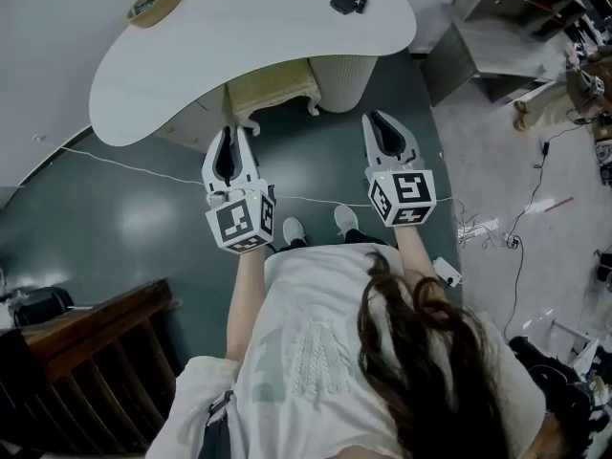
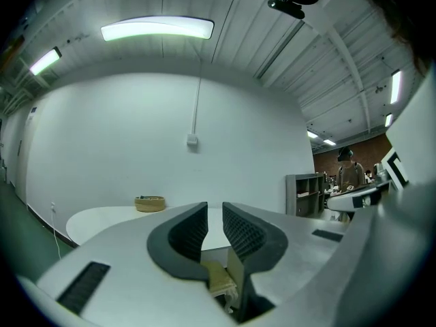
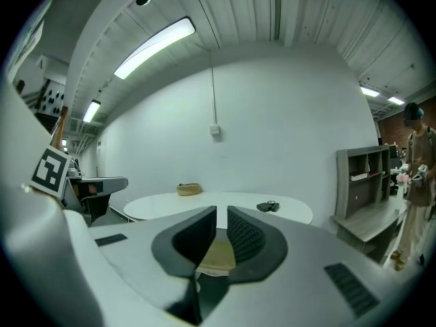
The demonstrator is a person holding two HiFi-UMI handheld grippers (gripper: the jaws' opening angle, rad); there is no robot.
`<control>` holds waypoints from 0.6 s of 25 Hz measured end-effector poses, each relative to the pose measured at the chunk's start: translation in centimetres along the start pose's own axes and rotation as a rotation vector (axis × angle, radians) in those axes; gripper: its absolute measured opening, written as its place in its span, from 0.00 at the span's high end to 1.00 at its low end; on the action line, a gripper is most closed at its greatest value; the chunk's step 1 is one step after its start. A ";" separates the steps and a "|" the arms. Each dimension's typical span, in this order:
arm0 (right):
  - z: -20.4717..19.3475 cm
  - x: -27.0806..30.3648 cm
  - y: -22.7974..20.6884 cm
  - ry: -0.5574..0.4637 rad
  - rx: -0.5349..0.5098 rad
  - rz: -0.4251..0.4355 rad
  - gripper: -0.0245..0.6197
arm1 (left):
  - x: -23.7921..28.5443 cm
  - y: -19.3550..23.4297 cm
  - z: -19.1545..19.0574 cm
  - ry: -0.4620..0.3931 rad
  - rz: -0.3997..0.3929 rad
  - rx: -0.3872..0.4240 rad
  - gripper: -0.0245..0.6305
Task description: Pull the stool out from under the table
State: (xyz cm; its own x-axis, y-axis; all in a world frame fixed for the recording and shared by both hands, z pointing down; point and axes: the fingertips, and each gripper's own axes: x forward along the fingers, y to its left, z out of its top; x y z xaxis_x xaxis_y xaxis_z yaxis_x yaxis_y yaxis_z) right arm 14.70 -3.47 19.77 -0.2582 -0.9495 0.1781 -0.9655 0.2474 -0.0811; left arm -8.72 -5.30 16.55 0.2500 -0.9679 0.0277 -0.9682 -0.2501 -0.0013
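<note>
Plainly, nothing is done yet: the stool (image 1: pixel 279 90) sits tucked under the table (image 1: pixel 258 27), with only its near edge and legs showing. The left gripper (image 1: pixel 229 134) and right gripper (image 1: pixel 377 119) hover near it, both clenched on nothing (no contact, apparently). Reaching, gripping and pulling all remain.

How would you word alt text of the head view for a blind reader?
Seen from above, a person points the left gripper and right gripper, both shut and empty, at a cream stool tucked under a curved white table. A basket sits on the table.
</note>
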 end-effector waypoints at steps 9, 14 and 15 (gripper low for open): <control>-0.6 1.2 1.2 0.019 0.035 0.064 0.48 | -0.2 0.9 -0.7 0.011 0.021 -0.030 0.49; -0.6 1.4 1.5 0.026 0.051 0.073 0.49 | -0.1 1.6 -1.2 0.025 0.041 -0.063 0.49; -0.6 1.5 1.5 0.026 0.057 0.072 0.49 | -0.1 1.7 -1.3 0.029 0.045 -0.066 0.49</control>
State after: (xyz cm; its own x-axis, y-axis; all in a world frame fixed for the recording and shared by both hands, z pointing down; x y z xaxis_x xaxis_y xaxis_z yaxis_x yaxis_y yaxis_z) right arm 12.86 -4.37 20.53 -0.3287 -0.9242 0.1947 -0.9410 0.3029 -0.1506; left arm -10.40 -5.55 17.88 0.2072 -0.9766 0.0578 -0.9770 -0.2036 0.0628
